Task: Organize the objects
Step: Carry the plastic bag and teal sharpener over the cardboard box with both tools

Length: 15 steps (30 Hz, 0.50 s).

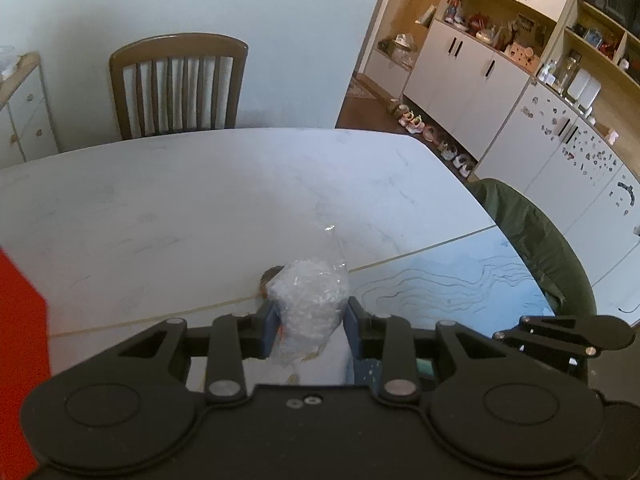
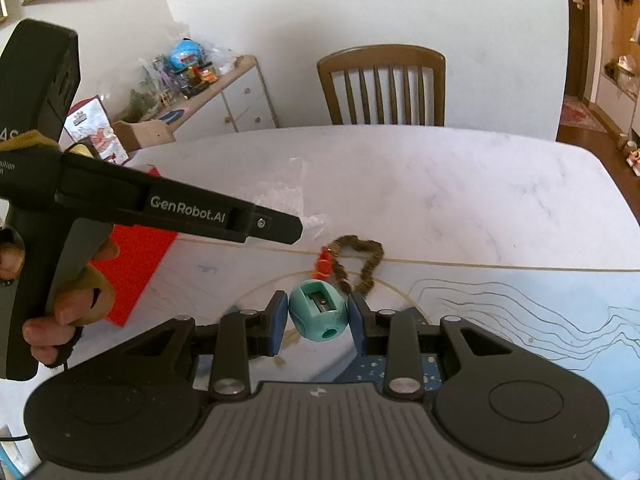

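My left gripper (image 1: 308, 320) is shut on a clear plastic bag (image 1: 310, 300) filled with small white pieces, held above the white marble table (image 1: 180, 200). In the right wrist view my right gripper (image 2: 318, 314) is shut on a teal ball-shaped pencil sharpener (image 2: 319, 311), also lifted off the table. Behind it a brown braided cord loop (image 2: 360, 256) with an orange-red charm (image 2: 324, 264) lies on the table. The left gripper's body (image 2: 180, 210) reaches in from the left, held by a person's hand (image 2: 64, 312); its fingertips are hidden there.
A red flat box (image 2: 132, 268) lies at the table's left. A blue-white mat with wavy lines (image 2: 540, 320) covers the near right part. A wooden chair (image 2: 384, 84) stands at the far edge, and a chair with green cloth (image 1: 532, 240) at the right.
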### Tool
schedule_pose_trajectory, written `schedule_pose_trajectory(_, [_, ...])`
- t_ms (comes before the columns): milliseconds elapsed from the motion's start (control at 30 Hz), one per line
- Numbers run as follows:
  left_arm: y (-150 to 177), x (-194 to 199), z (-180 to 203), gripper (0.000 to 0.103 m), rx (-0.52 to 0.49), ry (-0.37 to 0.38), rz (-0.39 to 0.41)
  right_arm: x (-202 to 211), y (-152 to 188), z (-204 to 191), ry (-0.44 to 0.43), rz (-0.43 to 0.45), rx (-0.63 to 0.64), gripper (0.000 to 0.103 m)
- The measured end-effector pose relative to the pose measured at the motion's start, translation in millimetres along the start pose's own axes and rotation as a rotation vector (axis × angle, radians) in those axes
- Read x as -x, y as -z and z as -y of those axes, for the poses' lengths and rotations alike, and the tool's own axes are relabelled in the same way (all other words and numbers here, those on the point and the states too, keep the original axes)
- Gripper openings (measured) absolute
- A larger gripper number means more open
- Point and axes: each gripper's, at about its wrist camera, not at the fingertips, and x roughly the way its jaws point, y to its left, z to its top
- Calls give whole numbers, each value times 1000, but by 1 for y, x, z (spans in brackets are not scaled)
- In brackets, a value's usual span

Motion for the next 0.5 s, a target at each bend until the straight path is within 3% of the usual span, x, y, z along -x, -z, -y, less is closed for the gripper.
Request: schedule_pose_trajectory(500, [24,83,-66,33,65,-61,51,29,-15,-84,-14,33,76,32])
